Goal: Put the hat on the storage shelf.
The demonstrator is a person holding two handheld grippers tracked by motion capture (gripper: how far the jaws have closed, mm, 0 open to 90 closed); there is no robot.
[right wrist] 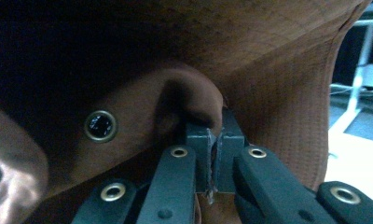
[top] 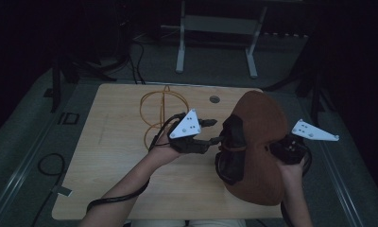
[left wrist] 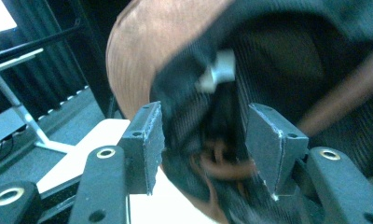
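High view is showing a brown cap (top: 260,142) being held up over the right half of the table (top: 111,170), its dark lining and strap (top: 232,146) facing left. The right claw (top: 284,150) is pinching a fold of the brown fabric at the cap's right edge, jaws pressed together on it. The left claw (top: 214,131) is reaching in from the left with its jaws standing wide, the dark inner band (left wrist: 208,107) sitting between them but not yet gripped. The picture there is blurred, so contact is hard to judge. The thin pinch on the right is carrying the whole cap; a pull from the left could be slipping the fabric free. A wire stand (top: 161,111) is waiting at the far left, near enough to be knocked.
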